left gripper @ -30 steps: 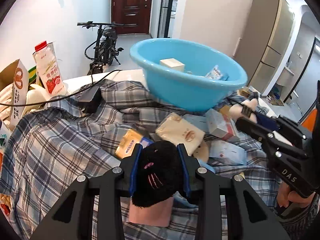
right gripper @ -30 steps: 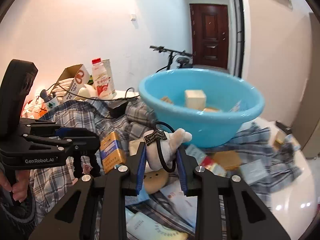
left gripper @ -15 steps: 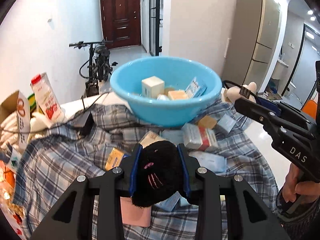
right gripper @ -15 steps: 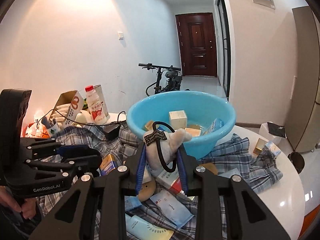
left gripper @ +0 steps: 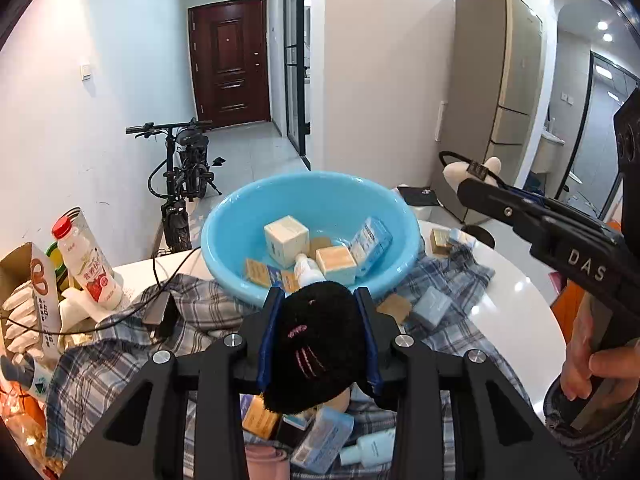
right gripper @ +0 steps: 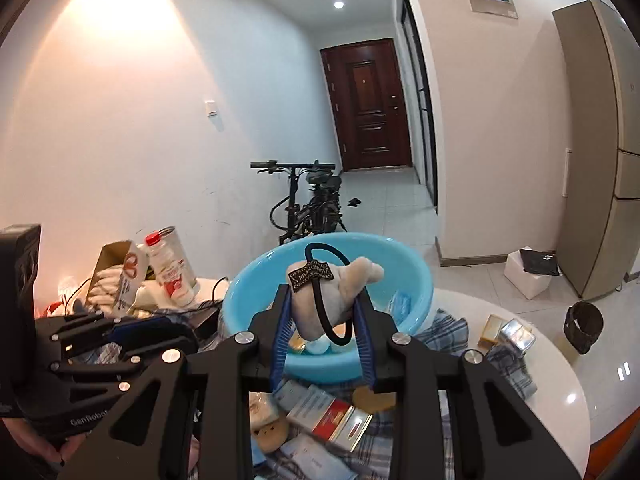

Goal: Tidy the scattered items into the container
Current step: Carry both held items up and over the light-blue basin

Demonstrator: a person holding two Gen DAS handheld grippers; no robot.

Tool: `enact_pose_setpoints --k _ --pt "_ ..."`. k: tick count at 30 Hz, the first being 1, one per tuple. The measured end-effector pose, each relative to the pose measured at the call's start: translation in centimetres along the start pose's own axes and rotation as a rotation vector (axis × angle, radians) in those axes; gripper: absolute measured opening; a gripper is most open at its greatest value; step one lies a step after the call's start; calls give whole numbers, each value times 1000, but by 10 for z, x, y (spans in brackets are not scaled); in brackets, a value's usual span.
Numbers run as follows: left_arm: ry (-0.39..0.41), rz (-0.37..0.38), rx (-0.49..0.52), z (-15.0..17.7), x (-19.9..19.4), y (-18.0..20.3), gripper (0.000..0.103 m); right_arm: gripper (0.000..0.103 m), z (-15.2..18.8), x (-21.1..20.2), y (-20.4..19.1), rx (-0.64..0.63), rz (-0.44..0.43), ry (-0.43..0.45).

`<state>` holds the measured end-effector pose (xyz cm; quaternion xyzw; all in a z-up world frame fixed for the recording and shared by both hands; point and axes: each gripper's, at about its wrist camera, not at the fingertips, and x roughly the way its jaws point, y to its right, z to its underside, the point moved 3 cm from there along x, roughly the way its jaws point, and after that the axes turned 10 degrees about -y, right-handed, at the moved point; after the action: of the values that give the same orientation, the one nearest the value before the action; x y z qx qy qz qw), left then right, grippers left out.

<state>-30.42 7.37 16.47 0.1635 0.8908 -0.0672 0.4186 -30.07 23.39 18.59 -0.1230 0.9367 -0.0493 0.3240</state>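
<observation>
Presently, in the left wrist view, the left gripper (left gripper: pixel 320 336) sits at lower centre, its blue pads pinching a black plush toy (left gripper: pixel 318 344) with pink stitching (the toy fills the gap between the fingers). Just above it in the frame stands the blue basin (left gripper: pixel 224 236), resting on a plaid cloth (left gripper: pixel 100 360) over a white table (left gripper: pixel 516 300). Inside the basin lie several small boxes (left gripper: pixel 286 236) and a small white bottle (left gripper: pixel 306 272).

At right of the same frame, the right gripper (left gripper: pixel 474 178) reaches in from the edge, held by a hand (left gripper: pixel 588 368), and clamps a beige plush toy (left gripper: pixel 460 172) at its tip, level with the basin's rim and to its right.

In the right wrist view, that beige toy (right gripper: pixel 332 300) sits at centre, pressed between the blue pads, with a black loop (right gripper: pixel 324 292) and a dark tag around it. The basin (right gripper: pixel 420 276) appears directly behind it. Loose boxes (right gripper: pixel 332 420) lie on the cloth at lower centre, below the fingers. The left gripper (right gripper: pixel 176 328) shows at lower left of this frame.

A milk bottle (left gripper: pixel 90 264) stands at left of the left wrist view, beside an open carton (left gripper: pixel 36 280).
</observation>
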Motion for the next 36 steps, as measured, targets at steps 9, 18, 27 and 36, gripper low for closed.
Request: enact_pose_setpoints --k 9,18,27,36 --pt "8 -12 4 -28 17 -5 36 28 -35 26 -11 19 -59 -26" --pt "-36 -12 -30 -60 63 -26 36 28 -23 81 11 68 44 -106" --pt "-120 -9 -67 -64 122 -38 36 28 -15 112 42 95 110 -169" --pt "-145 11 -58 -62 137 -33 36 29 -13 114 50 119 51 -191"
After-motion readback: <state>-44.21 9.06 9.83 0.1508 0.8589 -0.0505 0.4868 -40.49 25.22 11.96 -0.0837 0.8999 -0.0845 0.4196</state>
